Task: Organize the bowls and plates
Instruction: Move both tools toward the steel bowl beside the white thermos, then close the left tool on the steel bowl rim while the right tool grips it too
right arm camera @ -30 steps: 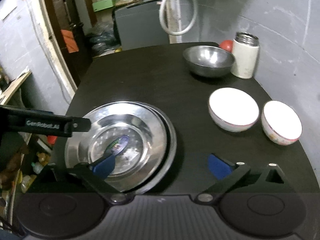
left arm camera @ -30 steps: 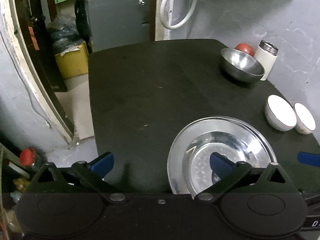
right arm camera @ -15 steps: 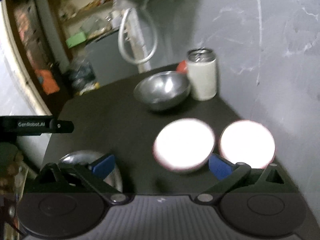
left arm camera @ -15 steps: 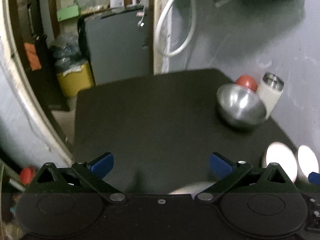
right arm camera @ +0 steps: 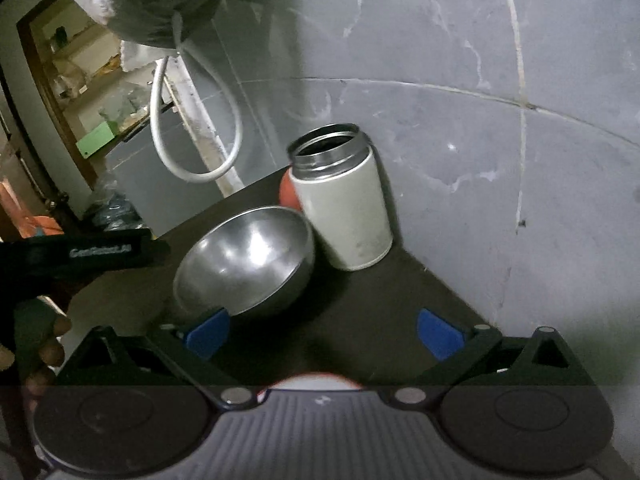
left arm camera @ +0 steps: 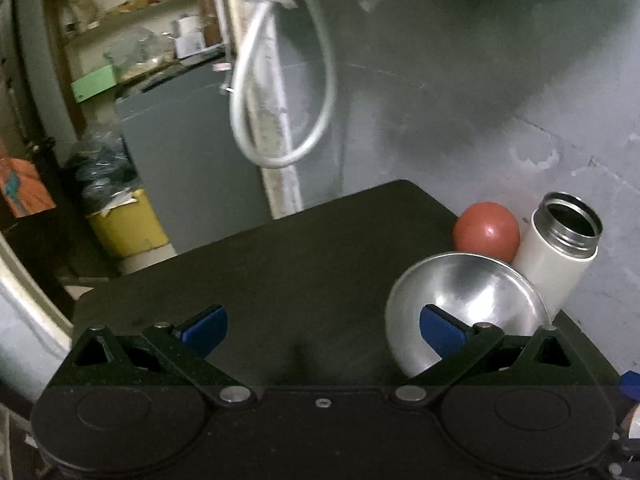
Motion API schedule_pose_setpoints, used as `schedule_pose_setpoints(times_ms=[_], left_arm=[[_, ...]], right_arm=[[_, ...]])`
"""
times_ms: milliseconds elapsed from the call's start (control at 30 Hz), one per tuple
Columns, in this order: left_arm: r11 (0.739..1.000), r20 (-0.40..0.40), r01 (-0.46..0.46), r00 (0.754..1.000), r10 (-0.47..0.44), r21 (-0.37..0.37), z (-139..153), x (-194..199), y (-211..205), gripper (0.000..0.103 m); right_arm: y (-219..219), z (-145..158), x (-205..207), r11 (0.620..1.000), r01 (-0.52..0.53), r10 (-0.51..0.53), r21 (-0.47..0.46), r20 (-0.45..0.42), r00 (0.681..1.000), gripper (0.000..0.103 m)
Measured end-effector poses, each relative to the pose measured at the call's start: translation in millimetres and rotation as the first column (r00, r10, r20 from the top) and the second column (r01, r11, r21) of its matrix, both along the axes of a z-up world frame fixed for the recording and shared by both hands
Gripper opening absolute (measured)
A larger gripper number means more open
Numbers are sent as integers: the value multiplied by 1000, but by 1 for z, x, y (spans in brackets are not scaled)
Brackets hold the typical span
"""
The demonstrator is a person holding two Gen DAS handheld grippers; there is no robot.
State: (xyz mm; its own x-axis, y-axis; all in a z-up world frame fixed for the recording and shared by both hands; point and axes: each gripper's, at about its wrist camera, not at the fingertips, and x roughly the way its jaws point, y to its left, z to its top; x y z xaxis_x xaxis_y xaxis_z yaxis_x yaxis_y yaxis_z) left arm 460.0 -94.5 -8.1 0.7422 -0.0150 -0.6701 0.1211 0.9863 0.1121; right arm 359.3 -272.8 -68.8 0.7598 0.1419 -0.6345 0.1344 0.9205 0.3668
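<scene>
Now both claws, left (left arm camera: 322, 330) and right (right arm camera: 324, 334), have swung off the plates toward the steel bowl (right arm camera: 244, 260) at 11 o'clock, spread and empty; it looks next.

Shiny metal bowl (right arm camera: 244, 260), matt black table (left arm camera: 280, 264), white flask (right arm camera: 344, 208) with bare steel neck, rough grey wall (right arm camera: 480, 120)

On the one black table (left arm camera: 280, 264) stand one steel bowl (right arm camera: 244, 260), one white flask (right arm camera: 344, 208) with an open steel mouth, and one red ball (left arm camera: 486, 230). A sliver of one white bowl (right arm camera: 312, 380) shows at the right wrist view's lower edge.
</scene>
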Motion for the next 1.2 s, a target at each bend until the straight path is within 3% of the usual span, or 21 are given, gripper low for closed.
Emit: schedule_pose_setpoints(times_ms=[133,267,433,633,767,833,967,1033,1200], left_arm=[[1000,-39,16,999,-16,3,-14,20,-11,102],[999,-69,22,997,-25,-40,-24,27,-9,101],[995,-98,-12,995,2,-100,-31,27,-1,93],[987,-148,-16,989,-7,-159,-36,28,5,69],[982,-174,-2,984,-31,-189,-41,22,2,45],[980,-174,5,984,-41,-201,-43,18,0,39],[975,-158,53,984,-88,-214,-44,13,-3,16],[975,-156,66,983,-100,-210,-43,10,-6,16],[977,-144,64,985,-95,-204,-32,-4,-2,15]], right_arm=[[0,-10,15,1000,-14,14,-7,-27,1000,100],[2,-11,25,1000,-29,29,0,-10,1000,96],[6,-6,36,999,-50,50,-10,5,999,89],[8,-8,42,998,-56,56,-8,-15,998,83],[9,-11,42,998,-61,61,3,-25,998,78],[10,-11,42,998,-67,67,12,-21,997,70],[10,-13,47,994,-104,105,33,-18,994,55],[11,-13,52,991,-128,129,41,-23,991,36],[13,-2,46,988,-149,150,42,-19,988,31]])
